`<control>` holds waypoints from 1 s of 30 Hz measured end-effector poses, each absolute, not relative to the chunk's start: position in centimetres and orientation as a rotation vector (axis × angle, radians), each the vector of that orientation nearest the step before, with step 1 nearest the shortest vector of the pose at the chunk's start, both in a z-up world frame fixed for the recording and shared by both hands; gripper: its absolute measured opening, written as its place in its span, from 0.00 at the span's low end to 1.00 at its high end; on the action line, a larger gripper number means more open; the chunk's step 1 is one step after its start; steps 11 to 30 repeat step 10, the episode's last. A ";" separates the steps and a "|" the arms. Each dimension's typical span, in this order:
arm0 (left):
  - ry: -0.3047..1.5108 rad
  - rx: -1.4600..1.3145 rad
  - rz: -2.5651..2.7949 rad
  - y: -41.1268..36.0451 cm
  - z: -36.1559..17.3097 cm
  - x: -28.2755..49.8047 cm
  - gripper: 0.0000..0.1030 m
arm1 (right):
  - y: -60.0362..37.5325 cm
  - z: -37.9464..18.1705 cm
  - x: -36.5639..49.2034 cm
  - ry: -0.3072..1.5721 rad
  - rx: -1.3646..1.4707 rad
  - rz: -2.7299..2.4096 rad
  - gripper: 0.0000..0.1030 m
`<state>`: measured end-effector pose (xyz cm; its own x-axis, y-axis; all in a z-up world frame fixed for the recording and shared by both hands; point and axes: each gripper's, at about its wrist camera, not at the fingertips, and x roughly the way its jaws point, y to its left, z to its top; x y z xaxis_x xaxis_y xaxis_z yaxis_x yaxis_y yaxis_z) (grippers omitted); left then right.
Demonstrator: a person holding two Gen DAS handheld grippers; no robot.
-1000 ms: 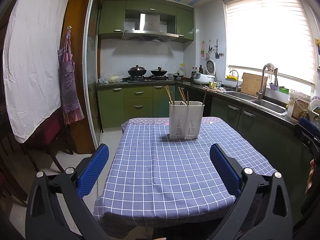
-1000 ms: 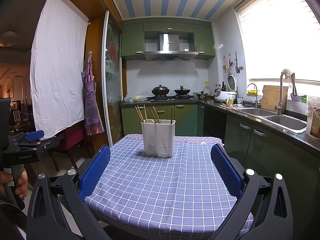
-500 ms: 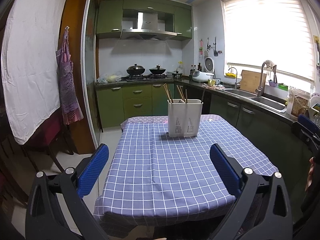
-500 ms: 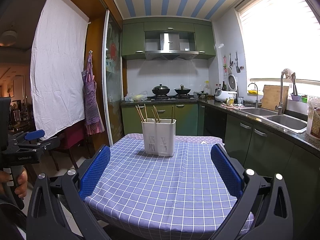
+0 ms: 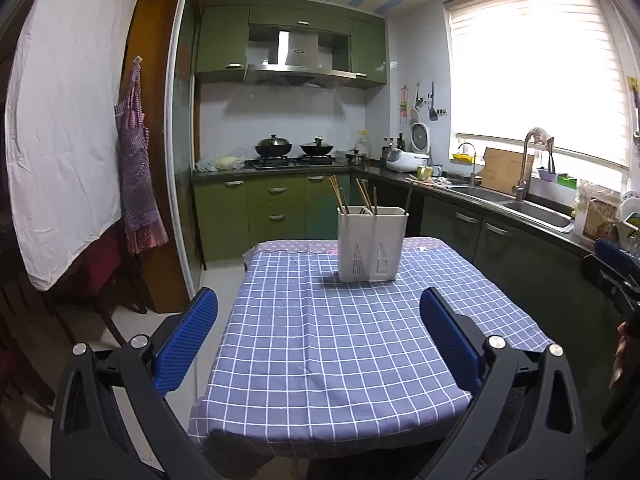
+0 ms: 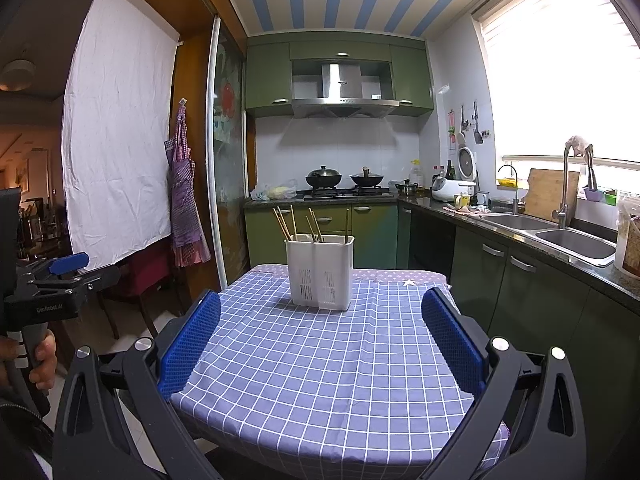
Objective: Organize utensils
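Note:
A white two-compartment utensil holder [image 5: 372, 243] [image 6: 320, 270] stands upright near the far end of a table with a blue checked cloth [image 5: 344, 344] [image 6: 320, 364]. Several wooden chopsticks [image 5: 362, 196] [image 6: 296, 222] stick up out of it. My left gripper [image 5: 318, 312] is open over the near part of the table, nothing between its blue pads. My right gripper [image 6: 320, 316] is open too, well short of the holder. In the right wrist view the left gripper [image 6: 60, 276] shows at the far left, held by a hand [image 6: 40, 356].
Green kitchen cabinets [image 5: 276, 208] with a stove and two woks [image 5: 296, 148] run behind the table. A counter with a double sink [image 6: 560, 236] lines the right side. A chair [image 6: 140, 272] and an apron [image 6: 184, 200] are on the left.
The left wrist view has tilted up slightly, so the holder sits a little lower in frame. The right gripper has hardly moved. Both stay open.

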<state>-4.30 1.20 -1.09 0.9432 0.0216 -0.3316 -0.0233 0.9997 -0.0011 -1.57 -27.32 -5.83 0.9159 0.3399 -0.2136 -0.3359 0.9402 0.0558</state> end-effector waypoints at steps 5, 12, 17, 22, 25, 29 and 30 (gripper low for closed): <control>0.349 0.016 0.044 0.9 -1.3 -4.1 0.93 | -27.3 -6.1 -1.6 0.226 0.018 0.350 0.96; 0.357 -0.004 0.037 1.2 -1.4 -3.8 0.93 | -27.4 -6.0 -1.3 0.230 0.022 0.349 0.96; 0.357 -0.004 0.037 1.2 -1.4 -3.8 0.93 | -27.4 -6.0 -1.3 0.230 0.022 0.349 0.96; 0.357 -0.004 0.037 1.2 -1.4 -3.8 0.93 | -27.4 -6.0 -1.3 0.230 0.022 0.349 0.96; 0.357 -0.004 0.037 1.2 -1.4 -3.8 0.93 | -27.4 -6.0 -1.3 0.230 0.022 0.349 0.96; 0.357 -0.004 0.037 1.2 -1.4 -3.8 0.93 | -27.4 -6.0 -1.3 0.230 0.022 0.349 0.96; 0.357 -0.004 0.037 1.2 -1.4 -3.8 0.93 | -27.4 -6.0 -1.3 0.230 0.022 0.349 0.96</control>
